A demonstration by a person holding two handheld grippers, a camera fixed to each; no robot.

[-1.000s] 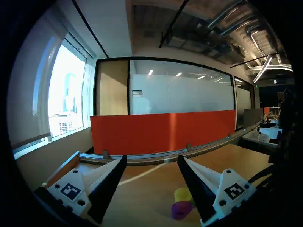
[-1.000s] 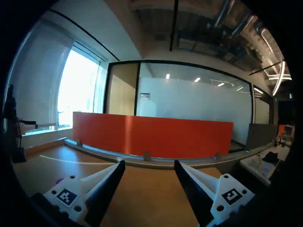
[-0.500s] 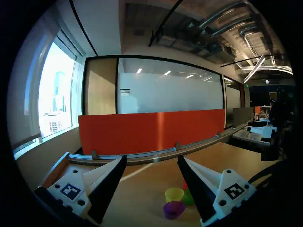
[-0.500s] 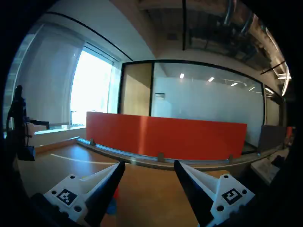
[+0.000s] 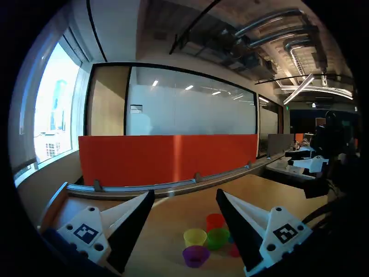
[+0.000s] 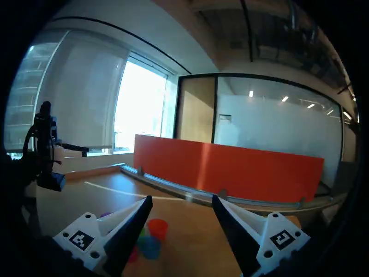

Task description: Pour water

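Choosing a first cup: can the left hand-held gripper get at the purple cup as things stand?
Probably yes: the left hand-held gripper is open, and the purple cup stands nearest, nothing in front; the yellow cup crowds it behind.

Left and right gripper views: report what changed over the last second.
Both views swung down toward the cluster on the wooden table: the left hand-held gripper now faces a yellow plastic cup, purple plastic cup, red plastic cup and green plastic cup; the right hand-held gripper now sees the red one and a blue plastic cup. Nothing was grasped or released. Both stayed open.
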